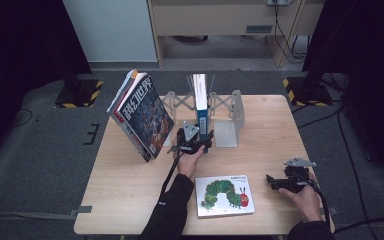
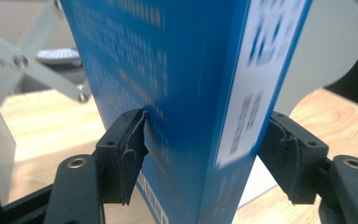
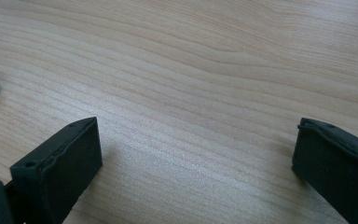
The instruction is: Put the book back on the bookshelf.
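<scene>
Blue book [image 2: 186, 93] (white spine label); green caterpillar book [image 1: 224, 195]; pale wood table [image 3: 191, 70].

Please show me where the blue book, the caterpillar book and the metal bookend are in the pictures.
blue book [image 2: 186, 84], left gripper view, on its blue cover above the fingers.
caterpillar book [image 1: 225, 195], high view, on the green caterpillar on its front cover.
metal bookend [image 1: 228, 131], high view, on its grey foot plate on the table.

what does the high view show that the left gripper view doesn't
High view alone: the leaning magazine, the caterpillar book lying flat, and the right tongs resting near the table's right edge. Left gripper view alone: close up, the left tongs with both pads pressed on the blue book. Both share that upright blue book, the grey expanding bookend and the wooden table.
</scene>
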{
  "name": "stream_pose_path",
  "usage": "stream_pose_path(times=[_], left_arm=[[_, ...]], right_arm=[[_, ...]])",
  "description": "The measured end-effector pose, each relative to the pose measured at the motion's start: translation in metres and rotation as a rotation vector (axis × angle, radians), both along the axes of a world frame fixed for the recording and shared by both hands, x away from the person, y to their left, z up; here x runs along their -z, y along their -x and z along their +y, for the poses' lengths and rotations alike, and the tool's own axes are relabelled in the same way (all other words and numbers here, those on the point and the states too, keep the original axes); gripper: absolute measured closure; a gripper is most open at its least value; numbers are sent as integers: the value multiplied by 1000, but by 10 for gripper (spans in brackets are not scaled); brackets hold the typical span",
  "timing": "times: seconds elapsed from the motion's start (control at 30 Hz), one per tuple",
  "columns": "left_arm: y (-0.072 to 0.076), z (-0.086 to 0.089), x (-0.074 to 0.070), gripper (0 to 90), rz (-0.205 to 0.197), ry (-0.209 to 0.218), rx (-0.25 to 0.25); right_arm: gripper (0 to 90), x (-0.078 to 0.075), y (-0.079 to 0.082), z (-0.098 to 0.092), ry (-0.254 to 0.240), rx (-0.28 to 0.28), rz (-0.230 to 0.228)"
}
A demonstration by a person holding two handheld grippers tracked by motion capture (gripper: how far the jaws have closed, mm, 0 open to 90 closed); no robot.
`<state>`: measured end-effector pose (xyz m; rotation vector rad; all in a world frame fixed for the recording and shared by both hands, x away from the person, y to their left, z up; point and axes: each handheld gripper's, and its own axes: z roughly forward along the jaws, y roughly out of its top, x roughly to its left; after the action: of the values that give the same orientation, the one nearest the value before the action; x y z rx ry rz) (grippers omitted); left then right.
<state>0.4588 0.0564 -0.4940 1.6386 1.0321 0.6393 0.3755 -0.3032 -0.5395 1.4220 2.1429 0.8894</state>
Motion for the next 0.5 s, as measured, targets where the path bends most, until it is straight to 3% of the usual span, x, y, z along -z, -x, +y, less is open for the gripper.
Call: stream_pose_path(times=[0.17, 0.5], left_arm=[[-3, -1, 10, 367, 23, -28, -10], [-5, -6, 19, 388, 10, -43, -36]], right_arm=[[17, 0, 0, 0, 0, 0, 0], [17, 0, 0, 0, 1, -3, -4]])
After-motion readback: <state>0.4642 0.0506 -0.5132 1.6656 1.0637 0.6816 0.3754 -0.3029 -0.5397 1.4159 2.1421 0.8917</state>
